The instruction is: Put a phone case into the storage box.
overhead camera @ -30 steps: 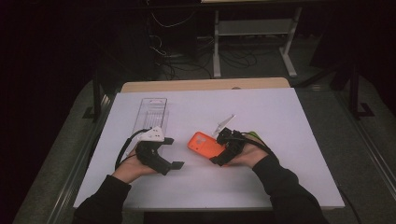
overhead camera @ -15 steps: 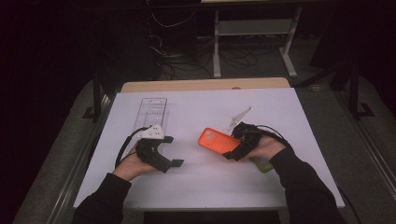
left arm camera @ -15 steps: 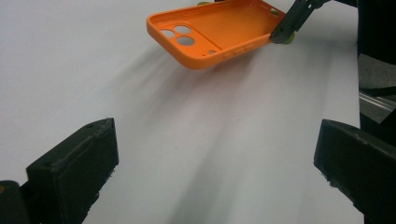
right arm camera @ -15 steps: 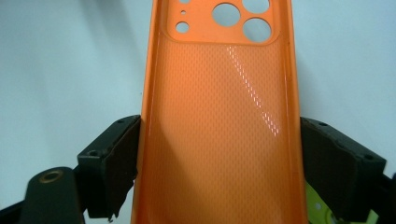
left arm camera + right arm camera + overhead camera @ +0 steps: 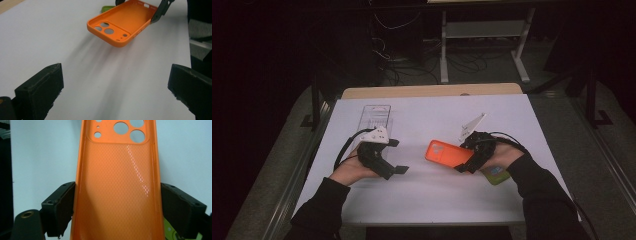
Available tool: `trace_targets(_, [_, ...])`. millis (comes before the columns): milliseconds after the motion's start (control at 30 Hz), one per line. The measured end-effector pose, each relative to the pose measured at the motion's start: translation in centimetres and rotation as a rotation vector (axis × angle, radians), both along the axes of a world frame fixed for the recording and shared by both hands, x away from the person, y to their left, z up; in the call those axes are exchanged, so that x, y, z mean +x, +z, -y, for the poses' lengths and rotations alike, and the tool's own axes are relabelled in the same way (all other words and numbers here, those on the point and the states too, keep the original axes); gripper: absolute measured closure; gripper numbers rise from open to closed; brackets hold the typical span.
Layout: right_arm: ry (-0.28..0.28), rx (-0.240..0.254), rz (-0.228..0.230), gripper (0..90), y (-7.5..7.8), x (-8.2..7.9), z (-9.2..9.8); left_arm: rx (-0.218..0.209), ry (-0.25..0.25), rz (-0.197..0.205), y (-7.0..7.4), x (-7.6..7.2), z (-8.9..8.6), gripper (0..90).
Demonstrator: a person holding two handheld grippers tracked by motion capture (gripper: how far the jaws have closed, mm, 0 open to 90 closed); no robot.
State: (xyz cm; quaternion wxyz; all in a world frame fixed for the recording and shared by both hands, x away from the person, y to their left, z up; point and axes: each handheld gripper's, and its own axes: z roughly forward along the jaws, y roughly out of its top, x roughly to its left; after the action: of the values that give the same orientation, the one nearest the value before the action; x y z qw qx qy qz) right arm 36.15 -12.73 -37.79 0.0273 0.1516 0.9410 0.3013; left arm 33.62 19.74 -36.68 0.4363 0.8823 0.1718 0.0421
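Orange case (image 5: 448,153) is gripped across its width by the right gripper (image 5: 468,161), pads pressed on both long edges, as seen in the right gripper view (image 5: 117,182). Since a second ago the case has been shifted rightward across the table (image 5: 422,115) and lifted; in the left gripper view it is seen raised above the surface (image 5: 120,22) with a soft shadow under it. Over the last half second hardly any further shift is noted. Judged: pick-up is finished and the case is now carried or presented in mid-air; a placement or handover is likely pending.

Left gripper (image 5: 393,167) is released, jaws spread wide over bare table, nothing between them; its position is unchanged from the earlier frames. It is pointed toward the case but kept well apart.

Materials: the case is a thin, flexible-looking shell, open side up, with a fine dotted texture and a glossy highlight inside. A raised camera block with round cut-outs is at the far end. Edges are rounded.

A green case (image 5: 497,175) lies on the table under the right hand. A clear tray (image 5: 374,116) sits at the far left, well apart. The tabletop is matte white.
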Motion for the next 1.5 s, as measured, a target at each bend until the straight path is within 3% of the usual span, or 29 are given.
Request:
trace_targets(233, [0.064,-0.013,0.010,15.6,1.0,-0.6,-0.1,0.047,-0.079,-0.004,0.7,0.8,1.5,0.0])
trace_targets(300, [0.077,-0.022,0.014,15.6,1.1,-0.6,-0.1,0.074,-0.124,0.002,0.9,1.1,2.3,0.0])
trace_targets(600, [0.154,-0.046,0.023,15.5,1.0,-0.9,-1.2,0.082,-0.222,-0.007,1.3,1.9,4.2,0.0])
trace_targets(933, [0.219,-0.067,0.033,15.6,1.6,-1.1,-2.7,0.153,-0.335,0.000,1.4,2.0,6.5,0.0])
trace_targets(1100, [0.246,-0.066,0.030,15.6,1.7,-1.1,-3.4,0.186,-0.365,0.004,1.0,2.0,7.3,0.0])
trace_targets(1500, [0.280,-0.065,0.033,15.5,2.2,-1.1,-4.4,0.243,-0.382,-0.038,-0.4,1.8,8.5,0.0])
